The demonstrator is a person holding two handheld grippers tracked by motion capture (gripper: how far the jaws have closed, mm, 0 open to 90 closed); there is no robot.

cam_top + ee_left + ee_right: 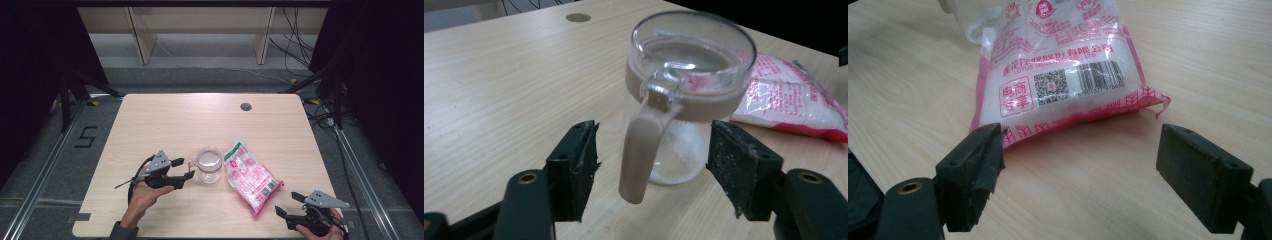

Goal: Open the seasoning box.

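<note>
At the left of the high view, the left hand-held gripper [188,169] lies level above the pale wood-grain tabletop [175,120], its grey three-cornered plate on top and a black cable trailing back past the person's hand [145,192]. Its jaws stand apart, with the jar's handle [640,150] between them; the rough black pads [736,167] do not touch it on either side.

Just right of that gripper stands the glass jar [209,165], a clear round canister, upright, with a smooth beige plastic collar and a transparent lid closed on top. The beige handle curves down from the collar and ends free in the air. A little white grainy stuff lies at the bottom of the jar, possibly sugar or salt, though the glass blurs it.

Beside the jar on its right, very close or touching, lies the pink-and-white plastic pouch [250,176], flat on the tabletop and slanting toward the near right corner. It is glossy and crinkled, filled with white granules, printed with a barcode, a square code and red characters.

At the near right corner, the right hand-held gripper [286,204] points at the pouch's sealed bottom edge, jaws wide apart and clear of it.
</note>
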